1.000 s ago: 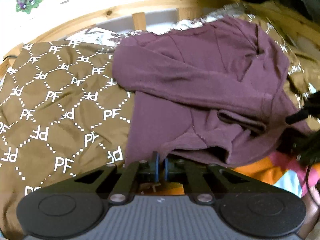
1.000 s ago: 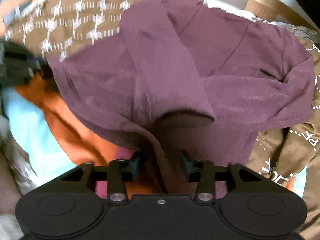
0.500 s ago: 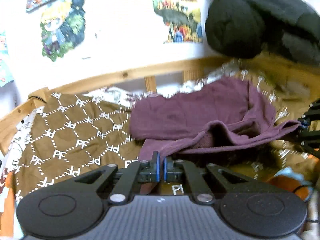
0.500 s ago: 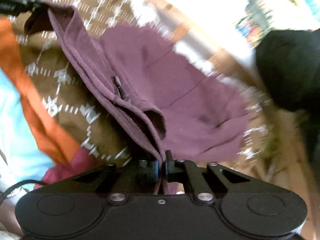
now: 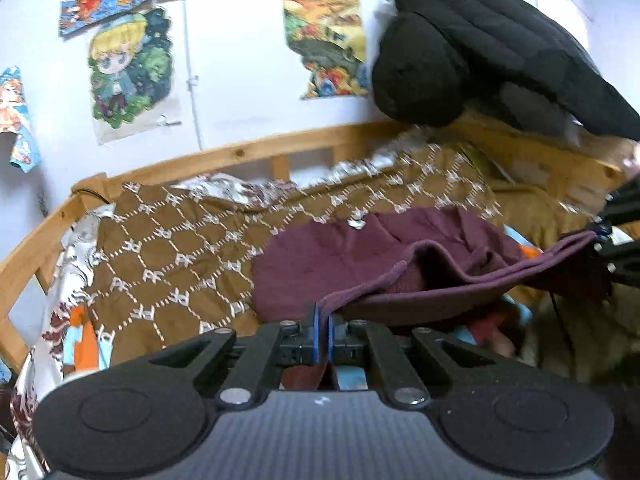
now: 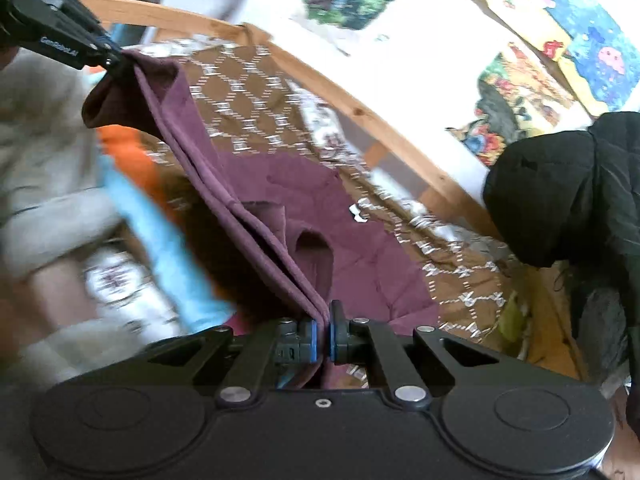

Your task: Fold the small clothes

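You are working over the bed (image 5: 36, 240), and the brown blanket (image 5: 168, 248) is lying across it. The purple top (image 5: 320, 256) is partly resting on that blanket and partly hanging in the air. Its near hem is stretching like a rope between your two hands, so the fold is only starting. You are pinching one end of the hem with the left tongs (image 5: 322, 330), squeezed tight on the cloth. You are pinching the other end with the right tongs (image 6: 322, 334), also squeezed tight. I think the top is not folded neatly yet. Laying the hem over and smoothing it flat are still waiting for you.
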A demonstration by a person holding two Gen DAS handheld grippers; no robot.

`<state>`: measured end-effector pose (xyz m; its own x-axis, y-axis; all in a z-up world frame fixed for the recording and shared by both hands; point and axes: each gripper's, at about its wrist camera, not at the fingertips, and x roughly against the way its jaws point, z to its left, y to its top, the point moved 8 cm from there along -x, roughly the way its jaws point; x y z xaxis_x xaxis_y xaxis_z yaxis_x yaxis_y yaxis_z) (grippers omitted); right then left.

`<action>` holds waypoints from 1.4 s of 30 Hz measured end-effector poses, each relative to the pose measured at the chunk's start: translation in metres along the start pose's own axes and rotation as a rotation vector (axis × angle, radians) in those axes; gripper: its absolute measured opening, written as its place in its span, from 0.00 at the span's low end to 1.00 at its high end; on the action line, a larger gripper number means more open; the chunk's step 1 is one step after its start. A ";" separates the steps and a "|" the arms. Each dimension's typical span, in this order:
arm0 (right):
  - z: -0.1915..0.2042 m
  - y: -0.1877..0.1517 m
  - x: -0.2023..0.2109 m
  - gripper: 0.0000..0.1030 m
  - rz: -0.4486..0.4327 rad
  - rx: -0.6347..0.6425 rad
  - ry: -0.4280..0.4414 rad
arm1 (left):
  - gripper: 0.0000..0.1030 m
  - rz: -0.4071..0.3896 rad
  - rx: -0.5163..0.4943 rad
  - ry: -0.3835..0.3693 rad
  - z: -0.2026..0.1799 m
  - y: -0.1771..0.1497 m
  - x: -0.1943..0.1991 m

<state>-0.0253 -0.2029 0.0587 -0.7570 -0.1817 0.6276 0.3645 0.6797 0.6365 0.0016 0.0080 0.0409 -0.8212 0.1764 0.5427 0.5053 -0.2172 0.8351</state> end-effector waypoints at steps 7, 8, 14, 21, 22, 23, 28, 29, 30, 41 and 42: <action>0.002 -0.001 -0.001 0.04 0.027 -0.018 0.035 | 0.04 0.009 0.027 0.004 0.002 0.016 -0.019; -0.002 0.001 -0.006 0.04 0.020 -0.021 0.029 | 0.04 0.007 0.031 0.010 0.005 0.023 -0.026; -0.038 0.031 -0.052 0.05 -0.038 0.077 -0.100 | 0.04 -0.024 0.009 0.059 0.022 0.072 -0.090; -0.102 0.067 -0.149 0.05 -0.041 0.024 -0.179 | 0.04 0.010 -0.034 0.094 0.044 0.115 -0.209; -0.113 0.066 -0.166 0.05 -0.039 0.002 -0.186 | 0.04 0.020 -0.025 0.095 0.048 0.116 -0.226; -0.121 0.064 -0.182 0.05 -0.039 -0.016 -0.192 | 0.04 0.029 -0.014 0.100 0.052 0.117 -0.245; -0.144 0.060 -0.257 0.07 -0.069 -0.085 -0.272 | 0.04 0.101 0.060 0.119 0.063 0.106 -0.328; -0.146 0.057 -0.271 0.09 -0.067 -0.107 -0.279 | 0.04 0.112 0.081 0.110 0.066 0.102 -0.339; -0.146 0.052 -0.284 0.09 -0.054 -0.126 -0.279 | 0.04 0.118 0.105 0.096 0.068 0.098 -0.349; -0.160 0.013 -0.346 0.45 0.037 -0.429 -0.188 | 0.41 0.199 0.201 0.063 0.081 0.070 -0.412; -0.159 0.011 -0.345 0.49 0.027 -0.443 -0.177 | 0.66 0.198 0.210 0.066 0.082 0.070 -0.410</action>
<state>0.3260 -0.2461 -0.0792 -0.8108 -0.0176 0.5851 0.5526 0.3069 0.7749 0.3951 -0.0006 -0.1155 -0.7132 0.0862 0.6956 0.6955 -0.0362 0.7176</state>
